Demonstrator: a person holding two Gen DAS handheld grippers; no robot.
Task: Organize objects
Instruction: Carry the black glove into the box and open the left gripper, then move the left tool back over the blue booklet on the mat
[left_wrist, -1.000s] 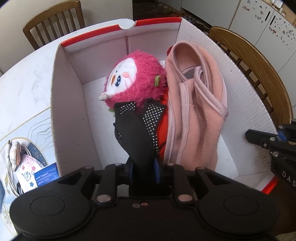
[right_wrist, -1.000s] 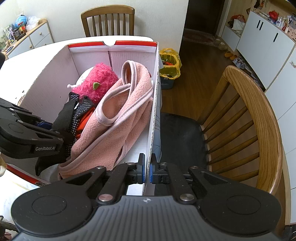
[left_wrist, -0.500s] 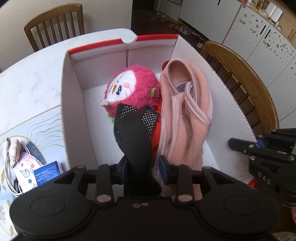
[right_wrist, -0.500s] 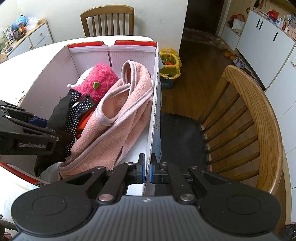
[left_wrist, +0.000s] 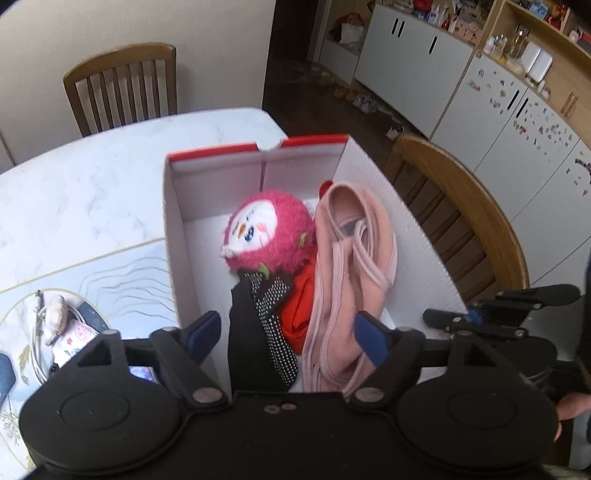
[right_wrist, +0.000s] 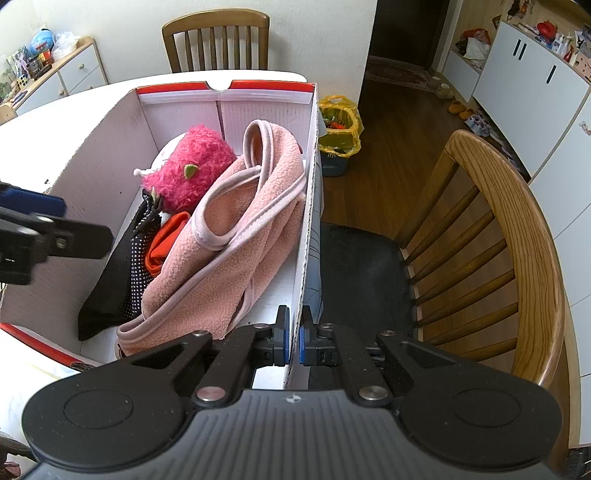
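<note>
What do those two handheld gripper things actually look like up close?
Both are matte black plastic. The left gripper has two round disc housings, silver rivets on angled linkage arms, and blue finger pads. The right gripper looks the same, with a ribbed grey top and a small emblem. No cables or sleeves show.

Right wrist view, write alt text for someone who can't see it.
The right tongs are shut on the near wall of a white box holding a pink fleece garment, a pink plush toy and a black dotted sock. A wooden chair stands beside it.

Marble table (left_wrist: 92, 192) — box (left_wrist: 173, 229), placemat (left_wrist: 110, 273)
</note>
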